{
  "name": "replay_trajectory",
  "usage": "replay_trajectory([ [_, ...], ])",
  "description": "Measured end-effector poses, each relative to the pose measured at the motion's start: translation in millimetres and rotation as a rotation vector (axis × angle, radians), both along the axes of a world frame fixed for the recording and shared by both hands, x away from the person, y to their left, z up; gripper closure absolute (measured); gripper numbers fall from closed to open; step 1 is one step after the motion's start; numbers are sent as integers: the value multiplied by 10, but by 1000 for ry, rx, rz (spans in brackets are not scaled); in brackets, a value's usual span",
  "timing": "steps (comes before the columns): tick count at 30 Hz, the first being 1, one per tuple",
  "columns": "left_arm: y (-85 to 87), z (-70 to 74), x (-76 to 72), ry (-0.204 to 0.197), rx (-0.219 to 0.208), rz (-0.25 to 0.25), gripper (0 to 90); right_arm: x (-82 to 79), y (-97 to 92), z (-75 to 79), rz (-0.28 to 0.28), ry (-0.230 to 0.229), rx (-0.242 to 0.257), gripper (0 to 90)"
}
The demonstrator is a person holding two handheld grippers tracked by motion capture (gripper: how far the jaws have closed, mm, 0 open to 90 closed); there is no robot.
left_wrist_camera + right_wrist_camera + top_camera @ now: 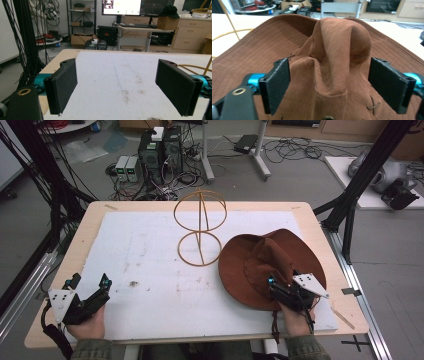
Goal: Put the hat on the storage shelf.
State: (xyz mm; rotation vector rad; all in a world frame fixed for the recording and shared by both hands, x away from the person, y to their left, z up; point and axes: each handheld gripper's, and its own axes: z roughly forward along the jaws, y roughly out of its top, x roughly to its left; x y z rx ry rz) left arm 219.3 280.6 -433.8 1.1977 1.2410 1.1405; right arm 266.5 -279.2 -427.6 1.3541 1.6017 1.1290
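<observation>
A brown suede brimmed hat (260,255) lies on the right of the white sheet (150,265), its crown crumpled and folded. My right gripper (280,287) sits at the hat's near side, over the brim. In the right gripper view the folded crown (332,50) stands between the two black pads (278,82), and my right gripper (329,87) is open around it. My left gripper (91,280) rests at the sheet's near left corner, open and with nothing in it. In the left gripper view there is bare white sheet between the wide jaws of my left gripper (120,87).
A golden wire stand (200,227), two rings on an upright rod, rises mid-table just left of the hat. The wooden table (95,215) ends close behind it. Black frame posts (350,200) flank the table, and computers and cables lie on the floor beyond.
</observation>
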Motion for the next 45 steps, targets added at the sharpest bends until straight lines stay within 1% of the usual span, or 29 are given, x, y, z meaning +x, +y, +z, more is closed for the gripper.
replay_trajectory([
  [3,-1,-2,1,0,-1,0,179,9,5,-4,-15,1,-7,213],
  [5,-2,-1,1,2,3,-3,179,4,5,-7,-26,2,-12,279],
  [6,-2,-1,1,2,3,-3,180,4,5,-7,-26,2,-12,279],
  [7,-3,-1,0,3,3,-2,180,11,-10,-8,-28,13,-12,327],
  [10,-3,-1,-1,4,5,1,180,19,-20,-12,-19,41,13,399],
  [12,-2,-2,-1,3,4,2,180,19,-28,-7,-6,52,22,497],
  [13,-2,-2,-1,3,4,2,180,16,-35,-1,4,50,27,549],
  [14,-2,-3,1,4,1,1,180,12,-34,7,7,48,34,612],
  [16,-3,-4,2,5,2,0,180,10,-29,23,24,50,28,760],
  [17,-3,-4,2,5,2,0,180,10,-29,23,24,50,28,760],
  [18,-3,-4,3,5,2,0,180,6,-9,34,12,67,29,849],
  [21,-2,-4,2,4,2,-1,180,4,5,60,-2,79,36,863],
  [22,-1,-4,3,3,1,0,180,0,4,66,-3,76,34,864],
  [23,1,-5,5,1,-2,1,180,-3,4,72,0,66,32,865],
  [25,3,-6,5,1,-3,0,180,-8,4,76,-1,66,32,865],
  [26,3,-6,5,1,-3,0,180,-13,2,77,1,67,30,865],
  [27,7,-6,5,4,-4,-1,180,1,-4,71,11,83,26,865],
  [30,13,-6,4,3,-4,-2,180,-2,-4,72,8,84,30,865],
  [32,15,-6,3,2,-6,-1,180,-10,-2,85,0,74,28,865],
  [34,18,-8,5,4,-7,0,180,-12,-1,88,-1,66,30,865],
  [37,20,-9,11,5,-11,-7,180,-25,-1,94,3,50,22,865],
  [38,21,-11,12,5,-14,-7,182,-40,-1,111,-3,26,25,865],
  [40,30,-12,11,7,-14,-8,182,-46,-1,119,-7,18,26,865],
  [41,36,-12,10,6,-14,-6,182,-50,-5,129,-8,6,19,865],
  [42,39,-13,9,4,-17,-6,182,-63,-11,147,-13,-8,26,865],
  [43,42,-13,7,6,-18,-4,182,-63,-11,147,-13,-8,26,865],
  [44,48,-14,6,6,-19,-4,182,-76,-15,168,-17,-26,35,865],
  [45,49,-15,7,6,-20,-3,182,-79,-17,176,-21,-32,39,865],
])
